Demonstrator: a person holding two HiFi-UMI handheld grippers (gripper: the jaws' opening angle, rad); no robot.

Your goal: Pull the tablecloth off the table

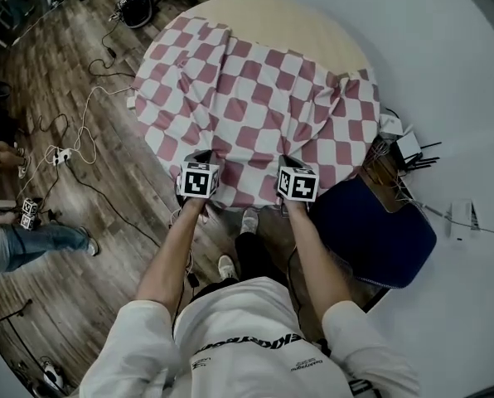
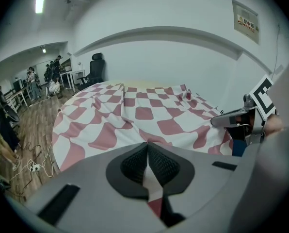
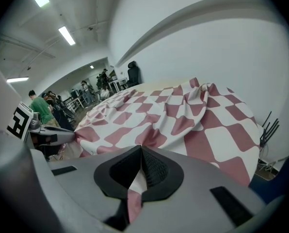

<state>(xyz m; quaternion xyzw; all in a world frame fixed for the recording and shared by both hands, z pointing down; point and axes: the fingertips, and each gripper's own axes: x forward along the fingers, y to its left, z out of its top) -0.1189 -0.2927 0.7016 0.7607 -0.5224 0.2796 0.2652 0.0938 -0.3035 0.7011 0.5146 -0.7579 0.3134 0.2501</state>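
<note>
- Tablecloth (image 1: 255, 98) (image 2: 135, 113) (image 3: 183, 115): red-and-white checked cloth, spread over most of a round table. Its near hem is drawn up off the table's near edge into two pinched points. The surface is wrinkled, with folds bunched at the far right corner.
- Left gripper (image 1: 200, 160) (image 2: 147, 166): jaws clenched on a pleat of the near hem; cloth shows between the ribbed pads. Marker cube on top, tilted downward.
- Right gripper (image 1: 290, 162) (image 3: 140, 171): jaws likewise clamped on a fold of the hem, beside the left gripper, with a stretch of cloth between the two.
- Shoes (image 1: 249, 220): the holder's own pair, on the floor just below the grippers.
- Cushion (image 1: 371, 226): dark blue, rounded, just to the right of the right gripper and beside the table.
- Table (image 1: 288, 15) (image 2: 139, 83): pale tan top, bare only in a strip along the far edge.
- Router (image 1: 409, 148): white box with black aerials, on the right beyond the cushion, near the wall.
- Floor (image 1: 56, 81): wood planks to the left, crossed by loose cables (image 1: 81, 131).
- Seated person (image 1: 23, 243): legs in jeans, at the far left edge.
- Office chair (image 2: 96, 67): black, beyond the table at the wall.
- Sign (image 2: 246, 21): on the white wall, upper right.
</note>
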